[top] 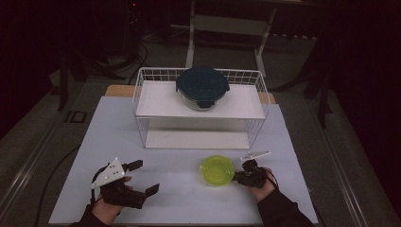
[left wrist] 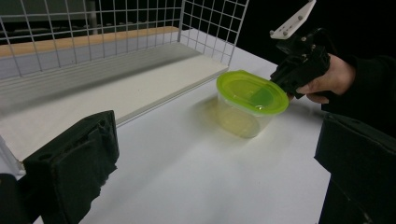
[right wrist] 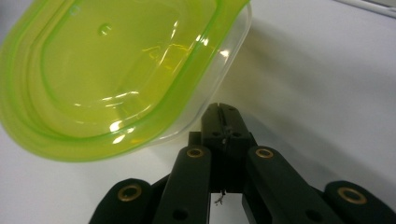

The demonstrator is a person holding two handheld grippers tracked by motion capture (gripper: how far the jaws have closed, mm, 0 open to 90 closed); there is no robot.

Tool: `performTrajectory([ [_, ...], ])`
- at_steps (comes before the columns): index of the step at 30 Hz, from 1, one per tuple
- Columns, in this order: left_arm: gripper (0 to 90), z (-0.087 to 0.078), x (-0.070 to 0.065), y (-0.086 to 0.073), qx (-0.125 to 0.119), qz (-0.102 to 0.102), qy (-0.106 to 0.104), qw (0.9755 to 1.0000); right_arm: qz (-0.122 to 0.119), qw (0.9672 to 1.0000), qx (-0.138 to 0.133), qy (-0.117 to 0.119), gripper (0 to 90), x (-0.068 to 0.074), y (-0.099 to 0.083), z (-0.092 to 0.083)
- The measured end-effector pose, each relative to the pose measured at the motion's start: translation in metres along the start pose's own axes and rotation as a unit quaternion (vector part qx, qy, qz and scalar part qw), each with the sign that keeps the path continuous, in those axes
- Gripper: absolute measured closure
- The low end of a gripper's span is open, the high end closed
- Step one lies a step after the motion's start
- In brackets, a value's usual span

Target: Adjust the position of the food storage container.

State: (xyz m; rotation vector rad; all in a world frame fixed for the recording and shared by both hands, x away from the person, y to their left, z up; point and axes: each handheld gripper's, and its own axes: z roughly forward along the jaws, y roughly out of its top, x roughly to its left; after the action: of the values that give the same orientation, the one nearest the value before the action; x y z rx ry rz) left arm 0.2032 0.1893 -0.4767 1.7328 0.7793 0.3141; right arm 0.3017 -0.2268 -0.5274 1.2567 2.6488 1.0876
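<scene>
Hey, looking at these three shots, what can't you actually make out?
- Right gripper view: whether the closed jaws touch the green-lidded container; its left side is cut off by the edge.
- High view: contents of the dark-lidded bowl on the wire rack, hidden by its lid.
- Left gripper view: the rack's top, cut off above.

A person's right gripper is touching a green-lidded container on the white table. The left gripper is resting apart, jaws spread.
</scene>
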Motion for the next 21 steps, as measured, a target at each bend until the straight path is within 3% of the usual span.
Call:
performTrajectory([
  [21,0.0,0.000,0.000,0.000,0.001,0.001,-0.001,1.0000,-0.029,0.9993,0.014,0.022,90.0,0.026,0.015,0.021],
])
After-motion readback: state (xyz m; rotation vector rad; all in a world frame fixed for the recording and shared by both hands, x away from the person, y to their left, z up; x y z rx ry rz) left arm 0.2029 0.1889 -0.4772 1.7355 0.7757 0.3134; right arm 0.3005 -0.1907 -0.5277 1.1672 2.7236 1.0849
